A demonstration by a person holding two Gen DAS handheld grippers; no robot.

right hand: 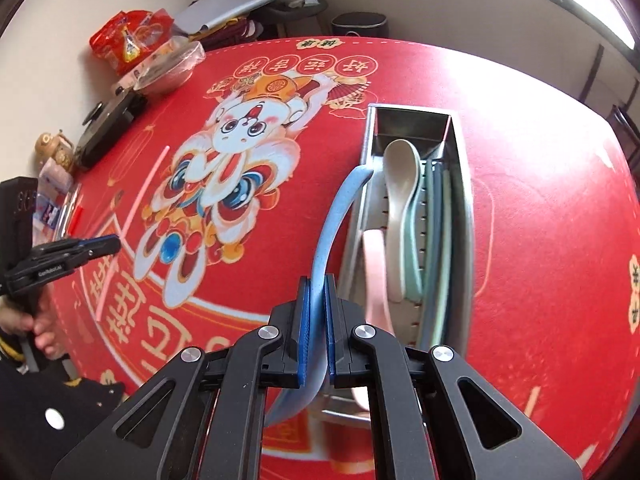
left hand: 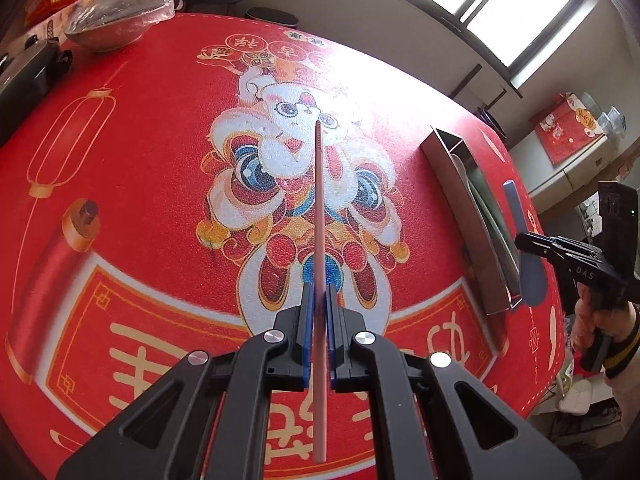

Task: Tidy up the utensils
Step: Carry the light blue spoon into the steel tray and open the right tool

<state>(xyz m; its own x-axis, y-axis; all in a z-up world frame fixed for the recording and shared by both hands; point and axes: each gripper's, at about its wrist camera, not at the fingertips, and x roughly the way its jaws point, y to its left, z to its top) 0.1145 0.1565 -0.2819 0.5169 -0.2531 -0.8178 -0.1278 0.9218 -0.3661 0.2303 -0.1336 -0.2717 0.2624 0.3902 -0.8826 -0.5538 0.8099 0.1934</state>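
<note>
My left gripper (left hand: 319,292) is shut on a pink chopstick (left hand: 319,216) that points forward above the red mat; it also shows in the right wrist view (right hand: 138,200), held by the left gripper (right hand: 114,244). My right gripper (right hand: 319,284) is shut on a blue spoon (right hand: 334,216), held edge-on just left of the steel utensil box (right hand: 370,152). The right gripper (left hand: 524,240) and blue spoon (left hand: 530,276) show at the right in the left wrist view, beside the box (left hand: 460,184). In the box lie a beige spoon (right hand: 400,184), a pink spoon (right hand: 374,264), a green spoon (right hand: 414,248) and chopsticks.
A red printed mat (left hand: 160,160) covers the round table. A wrapped bowl (left hand: 116,16), a dark case (left hand: 28,72) and snack bags (right hand: 128,40) stand at the far left edge. A window and cabinets lie beyond the table at right.
</note>
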